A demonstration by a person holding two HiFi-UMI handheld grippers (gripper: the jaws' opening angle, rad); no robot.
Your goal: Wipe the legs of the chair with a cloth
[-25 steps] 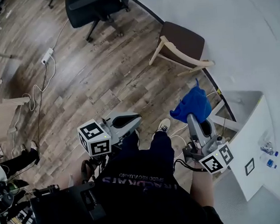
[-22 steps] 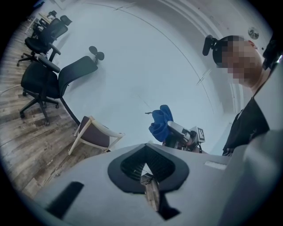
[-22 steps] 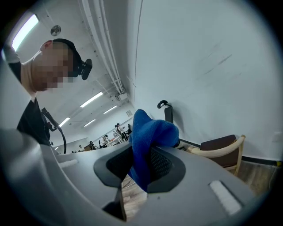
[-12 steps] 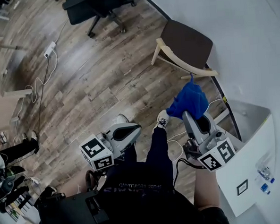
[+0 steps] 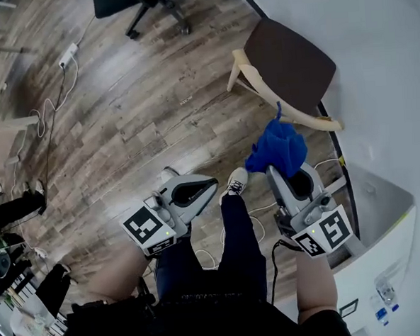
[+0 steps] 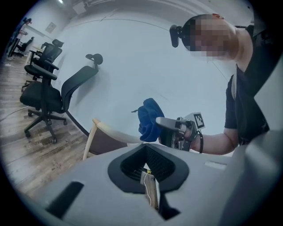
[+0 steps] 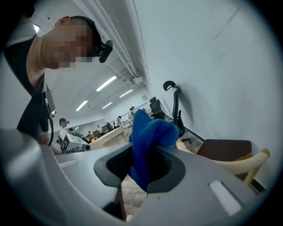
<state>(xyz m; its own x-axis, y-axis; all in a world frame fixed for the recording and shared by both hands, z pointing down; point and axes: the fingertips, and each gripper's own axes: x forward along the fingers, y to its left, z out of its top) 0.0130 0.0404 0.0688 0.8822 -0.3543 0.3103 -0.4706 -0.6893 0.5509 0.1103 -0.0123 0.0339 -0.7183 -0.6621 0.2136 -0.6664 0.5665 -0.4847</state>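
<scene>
A chair [image 5: 289, 63] with a brown seat and pale wooden legs stands by the white wall at the upper right. My right gripper [image 5: 284, 168] is shut on a bunched blue cloth [image 5: 278, 147], held in the air just short of the chair's near leg [image 5: 302, 115] and apart from it. In the right gripper view the cloth [image 7: 148, 141] sticks up between the jaws, with the chair [image 7: 225, 152] behind it. My left gripper [image 5: 202, 186] hangs lower left over the floor, jaws shut on nothing. The left gripper view shows the chair [image 6: 106, 137] and the cloth [image 6: 148, 117] ahead.
A black office chair [image 5: 136, 1] stands at the top. A power strip with cables [image 5: 67, 55] lies on the wooden floor at the left. A white cabinet [image 5: 386, 259] sits at the lower right. My own shoe [image 5: 234, 183] is between the grippers. Another person's leg [image 5: 14, 208] shows at the left edge.
I have stepped toward the brown chair, so it and the wall sit closer. Both grippers moved forward with me, and the blue cloth stays in the right one.
</scene>
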